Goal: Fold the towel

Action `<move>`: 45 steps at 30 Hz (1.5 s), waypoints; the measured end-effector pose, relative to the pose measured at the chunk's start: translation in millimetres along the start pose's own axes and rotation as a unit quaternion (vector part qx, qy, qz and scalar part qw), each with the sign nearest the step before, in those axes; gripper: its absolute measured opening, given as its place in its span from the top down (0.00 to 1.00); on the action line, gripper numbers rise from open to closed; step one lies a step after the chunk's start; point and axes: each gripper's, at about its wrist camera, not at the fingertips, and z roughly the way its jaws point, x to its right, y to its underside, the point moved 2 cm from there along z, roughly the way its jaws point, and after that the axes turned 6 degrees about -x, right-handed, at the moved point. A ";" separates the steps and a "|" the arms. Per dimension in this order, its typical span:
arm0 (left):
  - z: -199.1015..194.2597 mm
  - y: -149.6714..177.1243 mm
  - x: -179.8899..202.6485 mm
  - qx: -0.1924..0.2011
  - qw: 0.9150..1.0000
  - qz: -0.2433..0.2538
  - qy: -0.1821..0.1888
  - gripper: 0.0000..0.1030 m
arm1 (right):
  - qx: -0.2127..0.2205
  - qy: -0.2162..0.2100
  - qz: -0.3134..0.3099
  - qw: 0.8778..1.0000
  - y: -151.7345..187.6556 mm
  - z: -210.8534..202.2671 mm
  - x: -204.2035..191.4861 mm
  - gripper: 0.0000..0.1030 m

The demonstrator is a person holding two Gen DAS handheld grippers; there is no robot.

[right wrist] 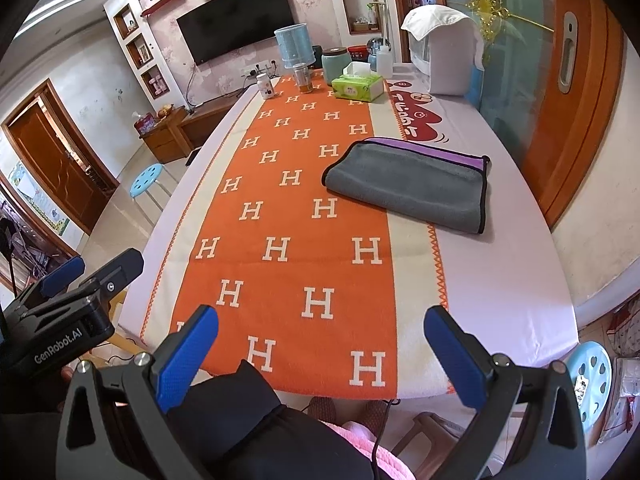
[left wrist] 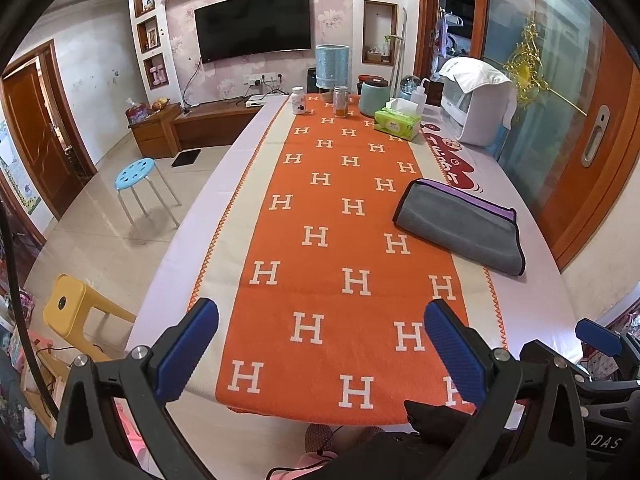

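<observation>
Living-room counter, grey towel right of centre looking already folded; left hand-held gripper and right hand-held gripper hang wide open, empty—next, reach it.

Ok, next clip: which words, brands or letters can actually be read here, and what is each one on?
"GenRobot.AI": side of the left gripper.
"DAS": black body of the right gripper, cut off at the frame edge.
"H": repeated across the orange table runner.
Red characters on the tablecloth: not legible.
Green tissue pack and white pill bottle labels: too small.
</observation>
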 end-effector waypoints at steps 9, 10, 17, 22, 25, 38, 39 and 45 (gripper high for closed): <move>-1.8 1.1 2.2 0.001 1.000 0.002 0.000 0.01 | 0.000 0.000 0.001 1.000 0.2 0.6 0.2 0.00; -1.8 1.2 2.4 0.000 1.000 0.002 0.000 0.01 | 0.000 0.000 0.001 1.000 -0.1 0.3 0.0 0.00; -2.6 1.5 3.7 0.000 1.000 0.003 0.000 0.01 | -0.001 0.000 0.001 1.000 1.8 2.0 1.3 0.00; -2.6 1.3 4.5 0.001 1.000 0.003 -0.001 0.01 | -0.001 0.000 0.002 1.000 1.8 2.2 1.4 0.00; -2.6 1.3 5.1 0.000 1.000 0.002 -0.001 0.01 | -0.002 0.001 0.002 1.000 3.0 2.9 1.5 0.00; -4.3 2.2 9.1 0.000 1.000 0.004 0.000 0.01 | -0.003 0.002 0.003 1.000 4.7 4.6 2.9 0.00; -4.0 1.9 9.5 0.000 1.000 0.004 0.000 0.01 | -0.003 0.003 0.003 1.000 6.6 5.5 4.0 0.00; -4.8 2.4 13.4 0.000 1.000 0.006 0.001 0.01 | -0.006 0.004 0.005 1.000 9.0 7.2 6.5 0.00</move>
